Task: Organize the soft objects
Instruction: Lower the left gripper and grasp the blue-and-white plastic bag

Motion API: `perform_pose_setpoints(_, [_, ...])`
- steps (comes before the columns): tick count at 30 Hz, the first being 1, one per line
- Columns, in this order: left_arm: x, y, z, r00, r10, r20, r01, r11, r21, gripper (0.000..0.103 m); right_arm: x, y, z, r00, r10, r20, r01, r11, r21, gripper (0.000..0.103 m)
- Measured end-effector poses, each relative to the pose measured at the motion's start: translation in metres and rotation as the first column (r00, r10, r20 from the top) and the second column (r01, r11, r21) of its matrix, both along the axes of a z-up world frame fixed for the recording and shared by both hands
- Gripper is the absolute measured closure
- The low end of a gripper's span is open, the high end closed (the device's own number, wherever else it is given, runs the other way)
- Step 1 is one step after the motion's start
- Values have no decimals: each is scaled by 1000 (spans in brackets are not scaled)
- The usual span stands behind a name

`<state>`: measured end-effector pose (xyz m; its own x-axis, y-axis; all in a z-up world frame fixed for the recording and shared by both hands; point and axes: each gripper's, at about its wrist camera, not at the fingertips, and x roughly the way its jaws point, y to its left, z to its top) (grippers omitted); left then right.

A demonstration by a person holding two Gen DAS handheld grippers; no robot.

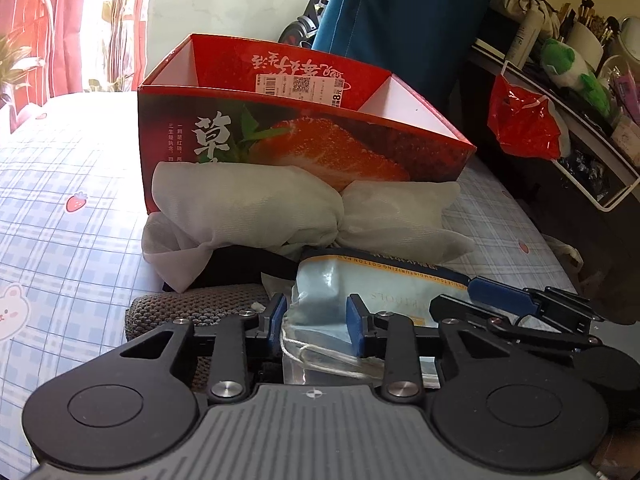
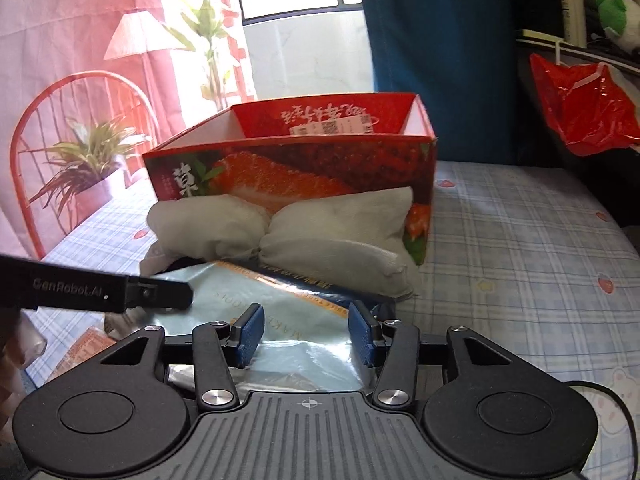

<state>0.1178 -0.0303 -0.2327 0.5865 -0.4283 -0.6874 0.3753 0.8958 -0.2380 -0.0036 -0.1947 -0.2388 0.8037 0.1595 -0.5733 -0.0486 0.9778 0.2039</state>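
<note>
**Both grippers at the pad pack, in front of the strawberry box**

A pale blue cotton-pad pack (image 1: 360,280) lies on the bed at the near end of a small pile. The left gripper (image 1: 318,322) has its fingers either side of the pack's near edge, with a loop of white string below them; whether the pads press on the pack I cannot tell. The right gripper (image 2: 306,334) hangs over the same pack (image 2: 280,308) with its fingers spread, the foil showing between them without visible contact. In the left view the right gripper's blue fingertip reaches in from the right onto the pack's far corner.

Just behind the pack lies a white cloth bundle (image 1: 280,208), cinched in the middle like a bow and leaning against the front of an open red box (image 1: 304,136) printed with a strawberry. The bundle stands between the pack and the box. A grey knit cloth (image 1: 192,308) sits left of the pack, with something black under the bundle's left end.

The bed (image 2: 520,248) wears a blue checked sheet with small strawberries and bears. Beyond are a pink curtain (image 2: 80,20), a blue hanging cloth (image 2: 440,60) and, on the right, a red plastic bag (image 2: 584,108) hung from a cluttered shelf with a green plush toy (image 1: 568,64).
</note>
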Motion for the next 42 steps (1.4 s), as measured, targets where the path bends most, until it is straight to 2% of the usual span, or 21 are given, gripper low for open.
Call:
perform_pose_setpoints(3, [-2,-1,-2,1000,-3,-9,3,1000,-5,71,-2,-3,1,1000,-27,0,27,1000,-4,40])
perform_pose_setpoints(5, [-3,-1,-1,1000,-6,-15,6,1000,-7,72,-2,-5,-1,999,-48,-22,47,999,-9,37])
perform_pose_setpoints(8, [-6,-1,-2,1000,-14,-22,15,1000,4,72,-2,-14,-8,995,-65,-71,69,996,48,39])
perform_pose_setpoints(10, [-8,-2,-3,1000,-22,-23,22,1000,16,71,-2,-19,-13,994,-61,-93,70,993,96,46])
perform_pose_setpoints(13, [-8,-4,-5,999,-26,-24,27,999,29,71,-2,-16,-14,994,-41,-101,52,993,108,54])
perform_pose_setpoints(16, [-7,-4,-8,999,-26,-28,27,999,29,71,-2,-11,-15,995,-29,-99,38,995,91,54])
perform_pose_setpoints(26, [-2,-3,-16,999,-28,-41,29,999,19,71,0,-18,-22,993,-23,-116,42,987,157,55])
perform_pose_setpoints(31, [-4,-4,-11,999,-21,-26,22,999,28,71,-2,-13,-19,994,-12,-107,25,992,120,57])
perform_pose_setpoints(36, [6,-3,-12,999,-7,-31,8,1000,18,70,-1,-16,-21,994,-11,-107,25,990,140,58])
perform_pose_setpoints(42, [11,-13,-14,998,-53,-23,54,998,37,70,-1,-18,-23,993,-15,-114,33,987,158,57])
